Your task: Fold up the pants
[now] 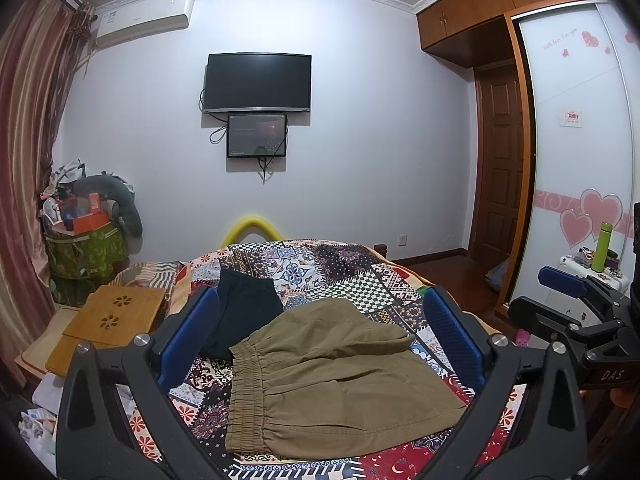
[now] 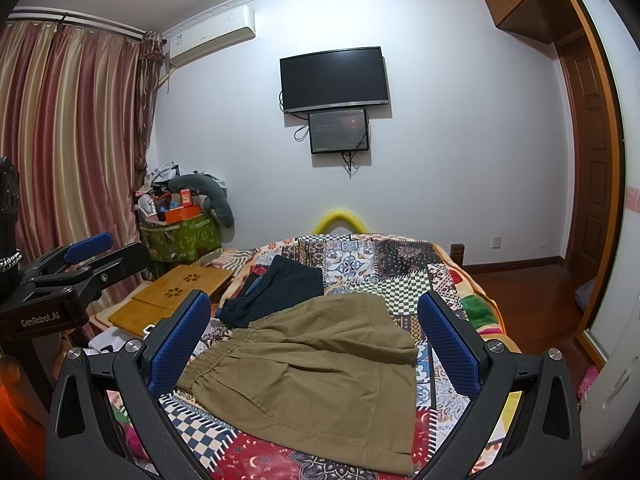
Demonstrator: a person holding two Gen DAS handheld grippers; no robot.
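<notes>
Blue-padded fingers (image 1: 188,336) of the left claw (image 1: 320,340) stand spread wide and hold nothing, framing the khaki pants (image 1: 332,376) from above the bed's near edge. The right claw (image 2: 316,344) hangs beside it, its pads equally far apart and empty — neither one touches cloth.

The pants lie on the patchwork bedspread (image 1: 360,276) close to the near edge, already doubled over, with the elastic waistband (image 1: 244,392) toward the bed's left side. Just beyond them, toward the far edge, sits a dark garment (image 1: 244,312); its near hem appears to meet or slip under the khaki cloth.

The likely trouble is a pinch that takes only the top layer, so the fold slides apart on lifting. A grab reaching too far could also catch the dark garment or the bedspread — dragging either along.
</notes>
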